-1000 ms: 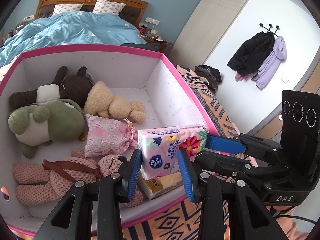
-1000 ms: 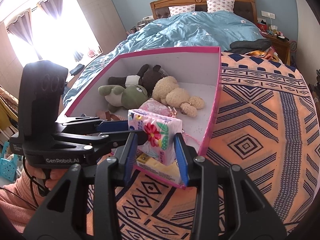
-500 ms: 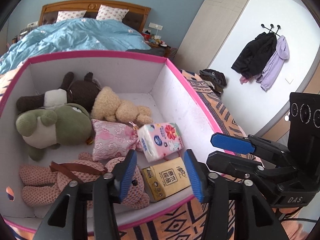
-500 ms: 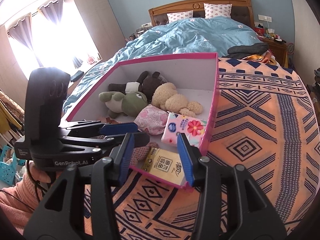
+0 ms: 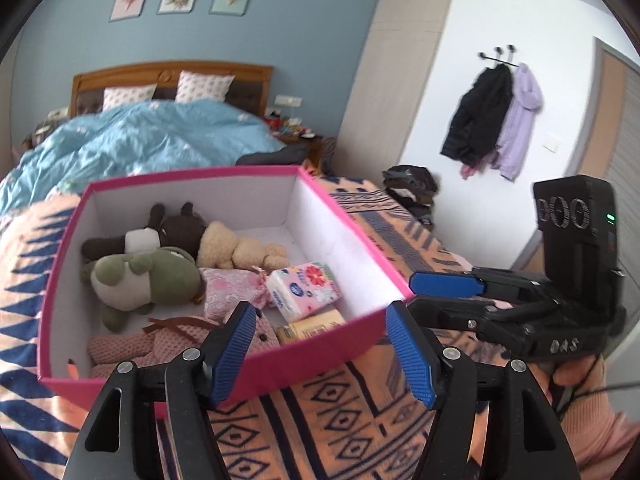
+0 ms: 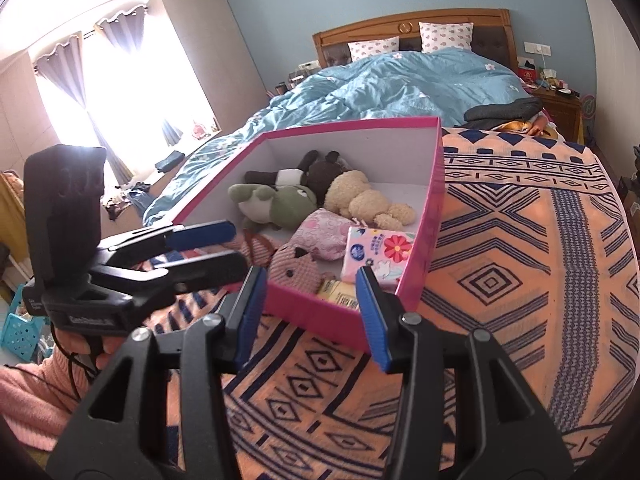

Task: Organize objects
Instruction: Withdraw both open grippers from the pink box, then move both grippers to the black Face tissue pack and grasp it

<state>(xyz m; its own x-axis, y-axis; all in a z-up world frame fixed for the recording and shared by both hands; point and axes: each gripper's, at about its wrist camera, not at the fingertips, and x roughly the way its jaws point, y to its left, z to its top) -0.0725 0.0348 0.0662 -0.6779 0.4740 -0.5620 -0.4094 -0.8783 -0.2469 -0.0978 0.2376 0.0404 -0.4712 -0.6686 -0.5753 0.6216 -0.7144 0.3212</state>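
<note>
Left wrist: one pink box [image 5: 394, 280], four plush toys, two tissue packs.

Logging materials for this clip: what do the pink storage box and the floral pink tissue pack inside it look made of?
Pink storage box: apparently cardboard, with stiff thin walls and a matte white lining. Floral pink tissue pack: probably soft plastic film, with a slight sheen and printed pattern.

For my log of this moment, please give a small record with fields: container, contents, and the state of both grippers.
container: pink box on a patterned blanket
contents: tissue pack, yellow pack, pink pouch, four plush toys
tissue pack: lies flat, partly over the yellow pack
left gripper: jaws open, empty, outside the box
right gripper: jaws open, empty, outside the box
</note>
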